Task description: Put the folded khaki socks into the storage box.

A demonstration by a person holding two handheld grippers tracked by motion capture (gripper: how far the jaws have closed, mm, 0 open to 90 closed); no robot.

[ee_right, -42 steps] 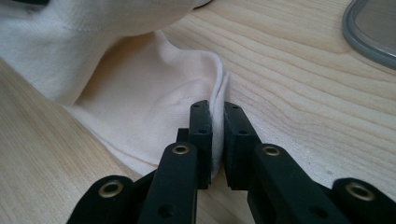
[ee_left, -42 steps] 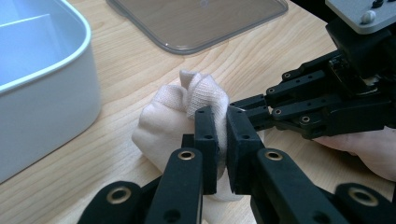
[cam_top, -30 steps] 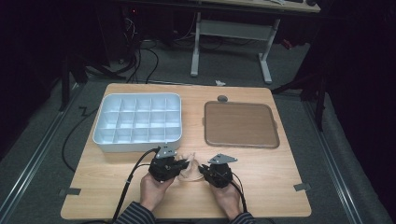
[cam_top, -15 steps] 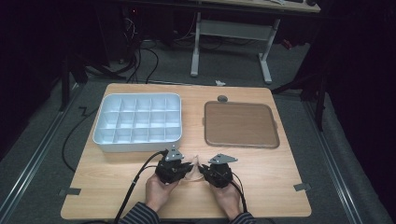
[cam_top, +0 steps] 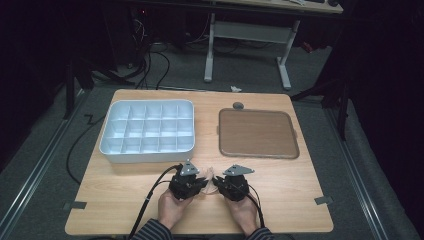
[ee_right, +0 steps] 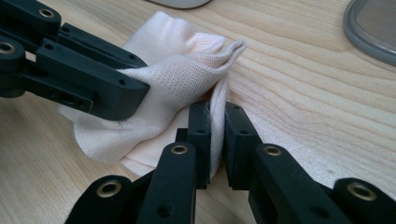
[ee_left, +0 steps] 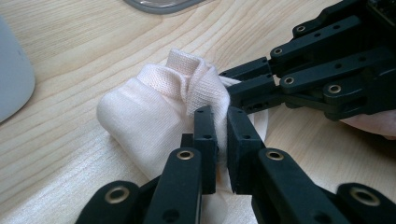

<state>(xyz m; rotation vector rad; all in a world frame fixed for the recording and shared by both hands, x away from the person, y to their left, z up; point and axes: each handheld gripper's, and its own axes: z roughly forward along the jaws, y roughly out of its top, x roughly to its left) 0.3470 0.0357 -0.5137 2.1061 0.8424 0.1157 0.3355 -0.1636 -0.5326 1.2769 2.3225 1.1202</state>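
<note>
One table [cam_top: 125, 190] carries three things: one white tray [cam_top: 148, 131] with fifteen compartments toward its back left corner, one brown mat [cam_top: 257, 133] toward its back right, and one pale pink sock [cam_top: 210, 176] near the middle of its front edge. One small dark disc [cam_top: 238, 105] lies just behind the mat. The sock sits between two grippers, each in one hand. In the high view it is only a pale scrap between them. The left gripper view gives its knit and bunched folds, with the left gripper [ee_left: 219, 116] clamped on one fold and the right gripper reaching in from the side. The right gripper view shows the right gripper [ee_right: 217, 112] pinching another fold, and the sock's thin edge sticking up.
</note>
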